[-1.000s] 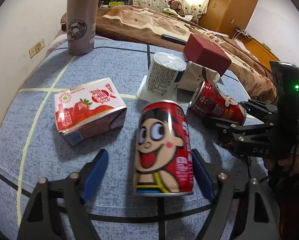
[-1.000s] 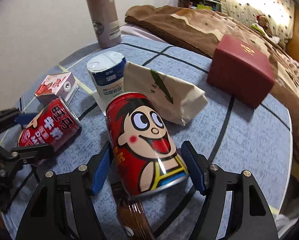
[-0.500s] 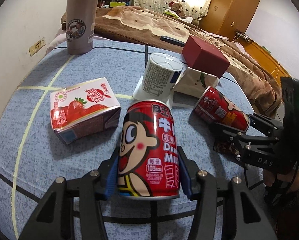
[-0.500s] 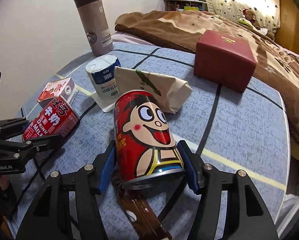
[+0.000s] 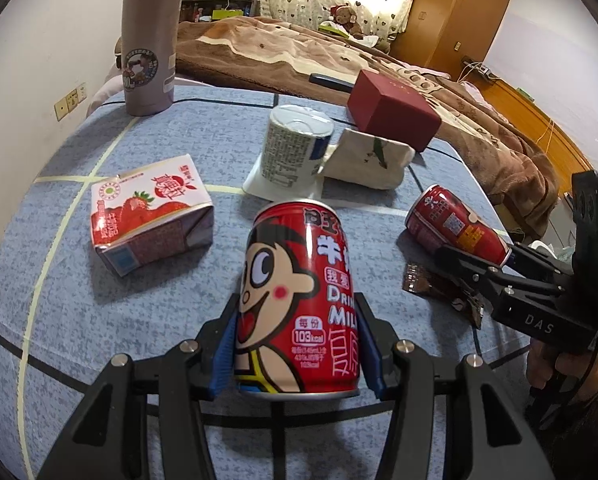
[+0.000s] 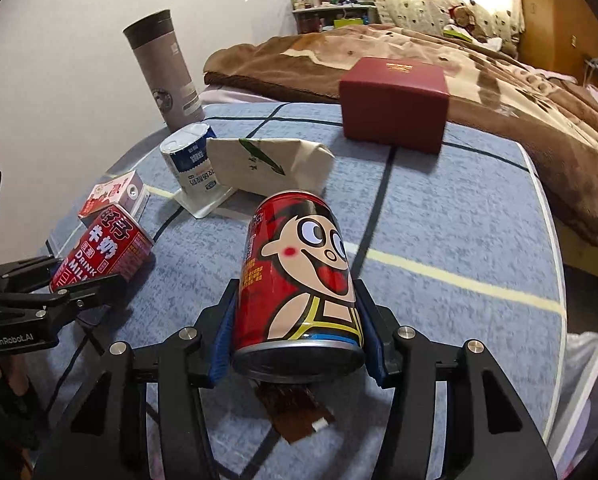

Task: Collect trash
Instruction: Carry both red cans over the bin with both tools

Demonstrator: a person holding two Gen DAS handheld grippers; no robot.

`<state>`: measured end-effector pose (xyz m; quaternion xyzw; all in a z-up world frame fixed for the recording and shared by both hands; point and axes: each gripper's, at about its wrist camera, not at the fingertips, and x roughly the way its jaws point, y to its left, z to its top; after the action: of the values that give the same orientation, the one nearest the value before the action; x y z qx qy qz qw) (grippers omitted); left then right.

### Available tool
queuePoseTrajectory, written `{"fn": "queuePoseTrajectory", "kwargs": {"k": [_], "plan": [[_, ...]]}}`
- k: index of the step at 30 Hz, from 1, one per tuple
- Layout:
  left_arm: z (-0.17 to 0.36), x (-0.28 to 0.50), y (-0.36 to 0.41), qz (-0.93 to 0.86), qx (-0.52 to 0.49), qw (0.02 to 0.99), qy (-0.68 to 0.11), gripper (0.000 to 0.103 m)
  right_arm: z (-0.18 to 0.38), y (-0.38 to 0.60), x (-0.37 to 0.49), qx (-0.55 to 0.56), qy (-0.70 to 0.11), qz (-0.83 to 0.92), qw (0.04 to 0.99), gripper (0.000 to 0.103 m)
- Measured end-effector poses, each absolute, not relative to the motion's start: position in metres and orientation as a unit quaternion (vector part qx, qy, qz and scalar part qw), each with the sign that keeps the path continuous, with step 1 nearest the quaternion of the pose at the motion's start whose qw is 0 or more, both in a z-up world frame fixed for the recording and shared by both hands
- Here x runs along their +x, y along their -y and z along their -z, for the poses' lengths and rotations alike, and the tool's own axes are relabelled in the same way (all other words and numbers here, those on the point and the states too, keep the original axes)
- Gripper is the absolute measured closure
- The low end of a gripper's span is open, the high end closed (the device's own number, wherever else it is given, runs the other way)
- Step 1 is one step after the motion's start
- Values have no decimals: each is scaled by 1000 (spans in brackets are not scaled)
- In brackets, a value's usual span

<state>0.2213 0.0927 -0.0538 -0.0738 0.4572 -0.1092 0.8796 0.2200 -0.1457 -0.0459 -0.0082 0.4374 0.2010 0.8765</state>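
Note:
My left gripper [image 5: 297, 344] is shut on a red milk can [image 5: 299, 300] with a cartoon face, held upright just over the blue tablecloth. My right gripper [image 6: 297, 340] is shut on a second red milk can [image 6: 299, 280], tilted, lifted above a brown wrapper [image 6: 295, 408]. Each can also shows in the other view: the right one [image 5: 457, 226] and the left one [image 6: 103, 254]. A strawberry milk carton [image 5: 149, 214], a white yoghurt cup [image 5: 295, 146] and a crumpled beige paper bag [image 5: 365, 158] lie on the table.
A grey thermos [image 5: 149, 36] stands at the table's far left. A dark red box [image 5: 393, 110] sits at the far edge by the brown bed blanket [image 5: 299, 48]. The brown wrapper [image 5: 443, 290] lies under the right gripper. A white wall is on the left.
My left gripper closed on the upright can. My right gripper closed on the tilted can and lifted it off the wrapper.

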Motion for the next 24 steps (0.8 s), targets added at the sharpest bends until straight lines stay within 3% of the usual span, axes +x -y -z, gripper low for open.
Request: {"fn": "queuePoseTrajectory", "kwargs": {"k": [24], "plan": [[17, 190, 4, 191, -35, 885, -424, 49, 16, 241, 147, 49, -382, -102, 917, 49]]}}
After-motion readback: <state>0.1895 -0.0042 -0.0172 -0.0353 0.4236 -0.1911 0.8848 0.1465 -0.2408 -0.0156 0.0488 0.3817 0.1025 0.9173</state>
